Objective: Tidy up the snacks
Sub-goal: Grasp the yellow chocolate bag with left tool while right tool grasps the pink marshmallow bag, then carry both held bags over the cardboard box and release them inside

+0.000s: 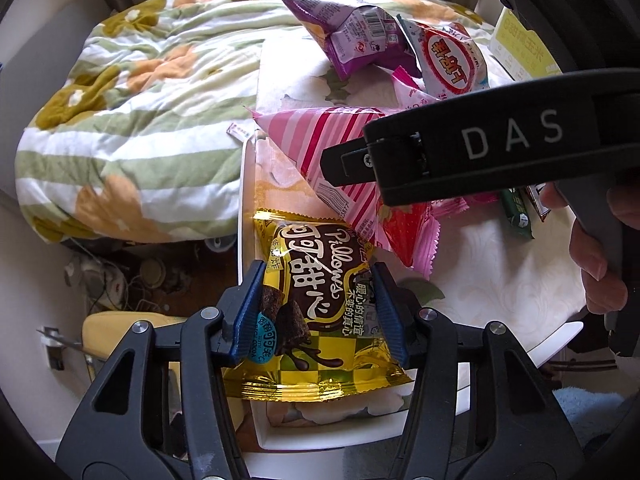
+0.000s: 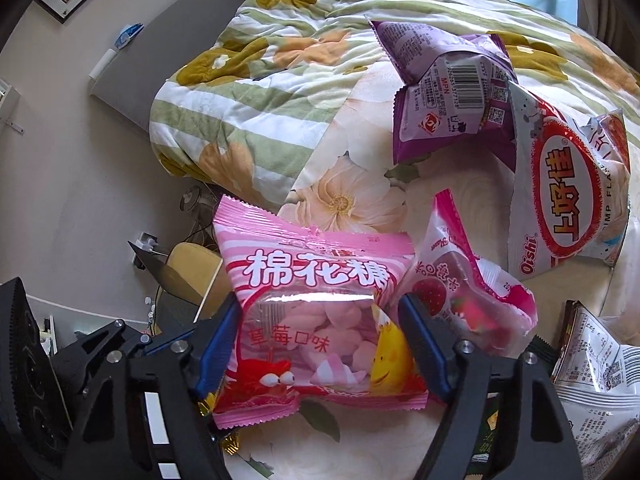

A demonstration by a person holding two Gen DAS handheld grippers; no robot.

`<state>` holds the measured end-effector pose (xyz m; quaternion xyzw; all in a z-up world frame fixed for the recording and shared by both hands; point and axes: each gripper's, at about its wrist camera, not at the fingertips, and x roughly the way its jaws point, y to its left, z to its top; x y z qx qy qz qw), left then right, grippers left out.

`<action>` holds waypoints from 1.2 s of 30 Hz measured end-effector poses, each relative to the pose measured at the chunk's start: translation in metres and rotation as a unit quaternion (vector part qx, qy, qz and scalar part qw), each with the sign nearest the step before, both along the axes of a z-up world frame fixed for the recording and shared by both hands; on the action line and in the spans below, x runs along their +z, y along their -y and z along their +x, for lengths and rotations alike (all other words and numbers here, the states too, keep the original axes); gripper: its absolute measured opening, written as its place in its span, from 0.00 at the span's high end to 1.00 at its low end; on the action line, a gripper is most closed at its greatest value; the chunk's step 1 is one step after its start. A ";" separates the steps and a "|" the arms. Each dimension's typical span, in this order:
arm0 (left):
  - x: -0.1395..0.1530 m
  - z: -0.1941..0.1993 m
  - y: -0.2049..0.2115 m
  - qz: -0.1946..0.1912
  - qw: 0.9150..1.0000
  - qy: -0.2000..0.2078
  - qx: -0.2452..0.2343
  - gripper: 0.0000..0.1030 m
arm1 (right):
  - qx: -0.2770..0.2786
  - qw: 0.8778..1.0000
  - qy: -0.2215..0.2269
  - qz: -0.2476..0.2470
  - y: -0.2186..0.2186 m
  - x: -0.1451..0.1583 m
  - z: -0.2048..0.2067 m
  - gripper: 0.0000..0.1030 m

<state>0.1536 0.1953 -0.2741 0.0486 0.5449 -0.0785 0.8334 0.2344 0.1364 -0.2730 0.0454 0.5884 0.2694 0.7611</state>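
Marshmallow bag (image 2: 316,320) sits between right tool (image 2: 320,344) fingers.

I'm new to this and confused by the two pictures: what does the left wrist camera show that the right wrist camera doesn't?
Only the left view: the yellow chocolate pillow packet pinched by the left gripper, and the right gripper's black body.

Only the right view: the marshmallow bag's front, between the right gripper fingers.

Both: pink marshmallow bag, purple packet, Oishi bag, floral quilt.

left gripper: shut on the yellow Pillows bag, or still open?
Shut on it. In the left wrist view, both blue pads of the left gripper press into the sides of the yellow Pillows bag, pinching it.
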 end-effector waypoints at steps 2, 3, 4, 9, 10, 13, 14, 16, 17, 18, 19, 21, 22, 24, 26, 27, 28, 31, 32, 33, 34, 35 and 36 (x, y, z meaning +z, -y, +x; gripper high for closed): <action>0.000 0.000 -0.001 -0.004 1.000 -0.001 0.003 0.53 | -0.002 1.000 -0.005 0.003 0.001 -0.001 0.001 0.33; 0.000 -0.001 0.000 -0.007 1.000 -0.002 0.004 0.53 | -0.001 1.000 -0.005 0.002 0.002 0.000 0.000 0.34; 0.001 -0.001 -0.001 -0.011 1.000 -0.002 0.006 0.53 | -0.002 1.000 -0.005 0.002 0.002 0.000 0.000 0.35; 0.008 -0.002 -0.009 -0.023 1.000 0.007 0.010 0.53 | -0.014 1.000 -0.004 0.016 0.009 0.008 -0.001 0.38; 0.010 -0.002 -0.008 -0.023 1.000 0.010 0.010 0.53 | -0.017 1.000 -0.003 0.019 0.010 0.010 -0.002 0.38; 0.016 -0.004 -0.007 -0.023 1.000 0.015 0.011 0.53 | -0.025 0.999 0.000 0.027 0.012 0.016 -0.004 0.39; 0.019 -0.005 -0.007 -0.024 1.000 0.017 0.012 0.53 | -0.027 0.999 0.002 0.029 0.013 0.018 -0.005 0.39; 0.024 -0.008 -0.007 -0.025 0.999 0.023 0.013 0.53 | -0.031 0.999 0.006 0.034 0.015 0.023 -0.007 0.39; 0.028 -0.010 -0.007 -0.026 0.999 0.026 0.013 0.53 | -0.033 0.999 0.009 0.036 0.017 0.026 -0.008 0.39; 0.031 -0.011 -0.007 -0.027 0.999 0.029 0.012 0.53 | -0.036 0.999 0.012 0.038 0.018 0.030 -0.009 0.39; 0.035 -0.011 -0.007 -0.027 0.999 0.032 0.010 0.53 | -0.039 0.998 0.017 0.041 0.020 0.034 -0.011 0.39; 0.042 -0.013 -0.006 -0.025 0.999 0.039 0.006 0.53 | -0.046 0.998 0.025 0.046 0.024 0.043 -0.015 0.39; 0.047 -0.013 -0.004 -0.024 0.999 0.043 0.004 0.53 | -0.050 0.997 0.029 0.050 0.028 0.048 -0.018 0.39; 0.058 -0.014 -0.001 -0.025 0.998 0.054 -0.001 0.53 | -0.062 0.996 0.039 0.054 0.036 0.060 -0.022 0.39; 0.071 -0.014 0.003 -0.025 0.997 0.067 -0.009 0.53 | -0.075 0.994 0.050 0.059 0.045 0.074 -0.025 0.39; 0.078 -0.014 0.006 -0.025 0.997 0.072 -0.013 0.53 | -0.080 0.993 0.055 0.062 0.050 0.080 -0.027 0.39; 0.084 -0.013 0.009 -0.026 0.997 0.077 -0.018 0.53 | -0.087 0.992 0.061 0.065 0.055 0.088 -0.029 0.39; 0.106 -0.008 0.022 -0.033 0.995 0.093 -0.034 0.53 | -0.106 0.989 0.083 0.068 0.073 0.111 -0.036 0.39; 0.113 -0.005 0.028 -0.033 0.994 0.099 -0.038 0.53 | -0.113 0.987 0.091 0.068 0.080 0.118 -0.038 0.39; 0.120 -0.002 0.034 -0.034 0.993 0.105 -0.044 0.53 | -0.121 0.985 0.098 0.068 0.087 0.126 -0.041 0.39; 0.127 0.001 0.040 -0.034 0.992 0.112 -0.049 0.53 | -0.130 0.984 0.105 0.067 0.094 0.132 -0.042 0.39; 0.133 0.004 0.047 -0.034 0.991 0.120 -0.055 0.53 | -0.140 0.982 0.112 0.066 0.104 0.139 -0.044 0.39; 0.139 0.007 0.055 -0.034 0.989 0.127 -0.061 0.53 | -0.150 0.979 0.119 0.065 0.113 0.145 -0.046 0.39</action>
